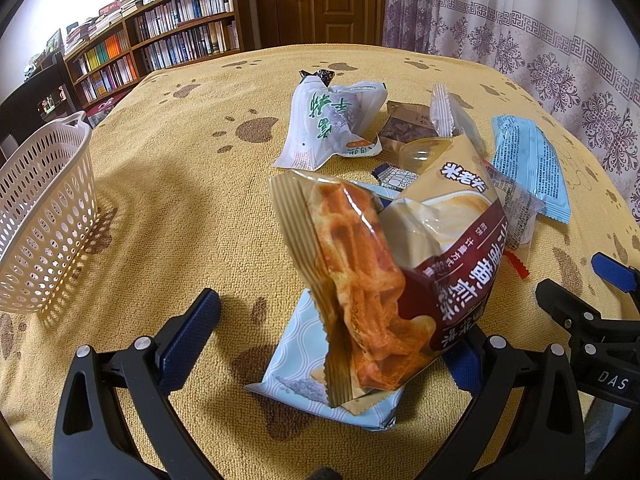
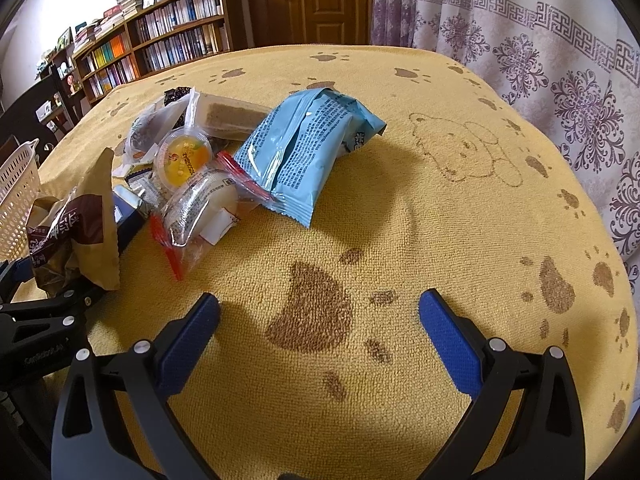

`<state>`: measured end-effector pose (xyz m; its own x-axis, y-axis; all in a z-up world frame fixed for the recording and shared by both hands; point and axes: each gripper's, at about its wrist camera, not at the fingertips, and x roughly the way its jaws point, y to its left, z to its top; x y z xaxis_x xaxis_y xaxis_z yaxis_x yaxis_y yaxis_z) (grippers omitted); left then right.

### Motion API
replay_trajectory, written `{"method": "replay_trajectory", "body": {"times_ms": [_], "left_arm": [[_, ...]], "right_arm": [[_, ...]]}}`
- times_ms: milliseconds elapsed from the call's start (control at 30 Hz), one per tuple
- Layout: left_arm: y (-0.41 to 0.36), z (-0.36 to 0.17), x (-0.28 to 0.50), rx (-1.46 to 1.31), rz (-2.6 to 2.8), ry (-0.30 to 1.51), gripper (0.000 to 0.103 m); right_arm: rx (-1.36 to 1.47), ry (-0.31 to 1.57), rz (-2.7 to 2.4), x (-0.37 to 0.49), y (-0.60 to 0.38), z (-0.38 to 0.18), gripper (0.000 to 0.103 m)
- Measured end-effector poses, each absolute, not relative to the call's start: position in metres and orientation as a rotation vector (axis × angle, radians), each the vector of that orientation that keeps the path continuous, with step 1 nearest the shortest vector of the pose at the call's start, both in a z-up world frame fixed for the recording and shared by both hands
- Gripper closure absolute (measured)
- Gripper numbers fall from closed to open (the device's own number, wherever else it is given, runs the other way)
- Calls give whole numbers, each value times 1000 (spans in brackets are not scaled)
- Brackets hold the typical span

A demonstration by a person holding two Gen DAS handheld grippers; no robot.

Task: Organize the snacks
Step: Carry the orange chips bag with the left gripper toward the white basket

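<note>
Early stage: basket [image 1: 44,216] at the surface's left edge looks empty, snack pile [image 2: 208,160] mid-surface. Left tongs [image 1: 332,344] wide around the waffle pack [image 1: 380,280], grip unclear; right tongs [image 2: 320,320] wide, empty.

Waffle snack packet [image 1: 384,280]: tan and maroon wrapper, printed waffle, tilted up off the surface, its lower right edge hidden beside one blue pad of the left claw [image 1: 332,344]; whether it is pinched cannot be told. Beneath it lies a pale blue wavy-patterned packet [image 1: 296,364], flat. White packet with green lettering [image 1: 328,124] lies farther back. Light blue packet [image 2: 304,148], text side up, rests against the pile. Orange jelly cup [image 2: 183,157] sits upright among clear wrappers. White perforated basket [image 1: 44,216] stands upright at the left, apart from the pile.
</note>
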<state>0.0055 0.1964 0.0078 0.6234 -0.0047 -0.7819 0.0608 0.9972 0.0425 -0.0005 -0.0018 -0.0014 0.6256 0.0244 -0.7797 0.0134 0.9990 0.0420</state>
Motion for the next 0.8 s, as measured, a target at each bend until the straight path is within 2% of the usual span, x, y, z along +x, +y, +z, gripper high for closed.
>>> {"method": "replay_trajectory", "body": {"times_ms": [467,800], "left_arm": [[198,19,-18,100,-65,866,2],[204,46,-37,84,-70,802,2]], "right_arm": [[111,881,51,-2,-11,3,5],[150,866,89,-4,-14,6,5]]}}
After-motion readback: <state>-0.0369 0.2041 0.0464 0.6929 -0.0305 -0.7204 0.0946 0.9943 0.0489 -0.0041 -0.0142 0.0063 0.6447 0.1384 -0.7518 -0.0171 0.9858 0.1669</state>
